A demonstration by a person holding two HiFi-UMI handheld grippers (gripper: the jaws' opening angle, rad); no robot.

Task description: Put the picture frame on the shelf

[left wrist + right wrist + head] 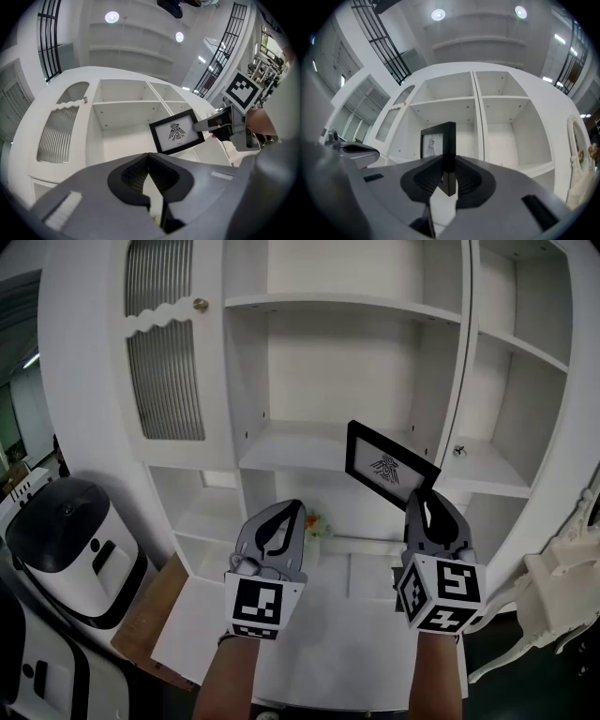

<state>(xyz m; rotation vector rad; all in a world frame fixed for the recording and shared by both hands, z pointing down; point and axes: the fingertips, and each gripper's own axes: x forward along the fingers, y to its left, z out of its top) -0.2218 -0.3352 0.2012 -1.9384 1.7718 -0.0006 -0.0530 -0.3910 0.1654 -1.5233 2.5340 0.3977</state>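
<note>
A black picture frame (388, 464) with a bird drawing on white hangs in the air in front of the white shelf unit (309, 448). My right gripper (424, 498) is shut on its lower right edge; in the right gripper view the frame (438, 143) stands edge-on between the pads. The frame is level with the middle shelf board, slightly tilted. My left gripper (284, 517) is lower left of the frame, shut and holding nothing. In the left gripper view the frame (176, 131) and the right gripper (220, 125) show up to the right.
A cabinet door with a ribbed pane (166, 343) and a small knob (200, 305) is at the upper left. A flower ornament (316, 526) sits on the lower shelf. A black and white appliance (80, 546) stands at the left, a white ornate chair (558, 592) at the right.
</note>
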